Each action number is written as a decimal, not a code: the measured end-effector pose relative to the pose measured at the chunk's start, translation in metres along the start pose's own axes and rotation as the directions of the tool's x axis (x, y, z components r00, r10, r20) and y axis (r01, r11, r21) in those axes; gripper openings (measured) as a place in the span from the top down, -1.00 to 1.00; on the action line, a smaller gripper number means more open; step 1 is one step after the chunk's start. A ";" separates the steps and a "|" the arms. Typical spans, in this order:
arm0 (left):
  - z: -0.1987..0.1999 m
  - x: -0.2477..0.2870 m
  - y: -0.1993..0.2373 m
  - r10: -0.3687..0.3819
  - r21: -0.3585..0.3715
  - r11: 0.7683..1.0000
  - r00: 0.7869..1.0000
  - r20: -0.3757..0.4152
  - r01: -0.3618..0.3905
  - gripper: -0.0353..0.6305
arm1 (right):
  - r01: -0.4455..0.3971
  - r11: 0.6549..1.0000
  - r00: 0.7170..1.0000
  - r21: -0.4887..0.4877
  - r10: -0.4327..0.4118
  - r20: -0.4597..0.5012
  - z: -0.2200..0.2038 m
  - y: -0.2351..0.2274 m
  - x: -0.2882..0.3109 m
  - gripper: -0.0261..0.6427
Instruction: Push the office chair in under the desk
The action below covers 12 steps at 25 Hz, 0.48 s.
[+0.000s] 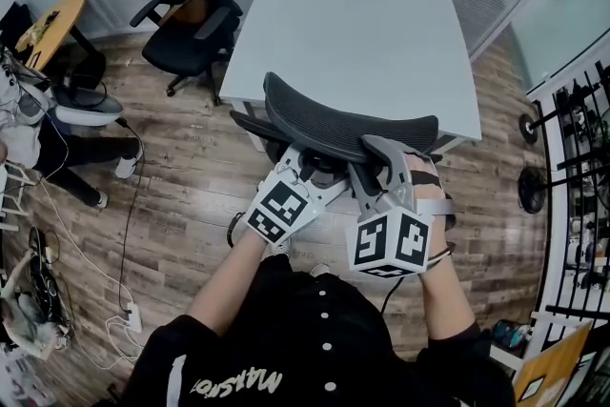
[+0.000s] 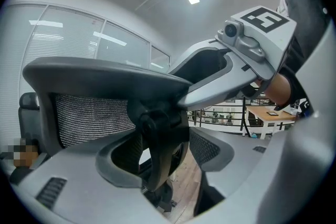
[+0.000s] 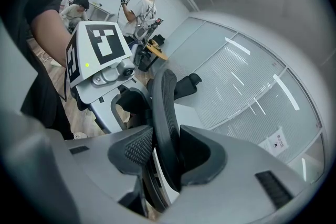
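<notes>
White worktop [image 1: 381, 24] at 12 o'clock in the head view, square-cornered, bare on top, set on a wood-plank floor [image 1: 181, 167]. Office chair [image 1: 334, 124] parked at its 6 o'clock edge, back towards the person, top of the back just overlapping the near edge. Seat and base mostly hidden underneath, so hard to say how far under already.

Probably fairly heavy but easy to roll on smooth boards. Liable to swivel if shoved off-centre, so best pushed squarely towards 12 o'clock. Best held at the stiff frame rather than the mesh, likely to give under pressure.

Black all over: curved backrest [image 1: 348, 121] with a hard plastic rim and fine woven mesh stretched inside, matt, not slippery-looking. Behind the mesh, a thick black spine [image 2: 157, 139] carrying the back.

Left gripper [image 1: 303, 165] at 7 o'clock of the backrest, fingers [image 2: 220, 149] set wide and closed around that spine. Right gripper [image 1: 376, 150] at 5 o'clock, fingers [image 3: 131, 147] clamped on the backrest's top rim, one on either side.
</notes>
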<state>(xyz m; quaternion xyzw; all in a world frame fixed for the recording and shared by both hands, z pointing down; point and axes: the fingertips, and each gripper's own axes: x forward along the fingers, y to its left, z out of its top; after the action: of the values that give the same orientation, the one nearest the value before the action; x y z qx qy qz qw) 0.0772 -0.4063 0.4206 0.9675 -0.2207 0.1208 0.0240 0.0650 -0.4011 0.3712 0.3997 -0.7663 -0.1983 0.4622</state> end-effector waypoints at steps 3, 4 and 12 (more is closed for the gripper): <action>0.000 0.003 0.005 -0.003 0.000 1.000 1.000 -0.001 0.003 0.02 | -0.002 1.000 1.000 0.000 0.002 0.000 0.000 -0.004 0.005 0.43; 0.000 0.003 0.008 -0.003 -0.001 1.000 1.000 -0.001 0.003 0.02 | -0.003 1.000 1.000 0.000 0.003 0.000 0.000 -0.005 0.007 0.43; 0.002 0.010 0.017 -0.004 0.001 1.000 1.000 -0.001 0.004 0.02 | -0.004 1.000 1.000 0.003 0.004 0.005 -0.001 -0.013 0.016 0.43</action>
<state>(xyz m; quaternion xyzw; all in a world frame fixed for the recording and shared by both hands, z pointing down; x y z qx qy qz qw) 0.0791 -0.4263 0.4210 0.9679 -0.2185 0.1215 0.0241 0.0674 -0.4216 0.3715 0.3984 -0.7685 -0.1971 0.4603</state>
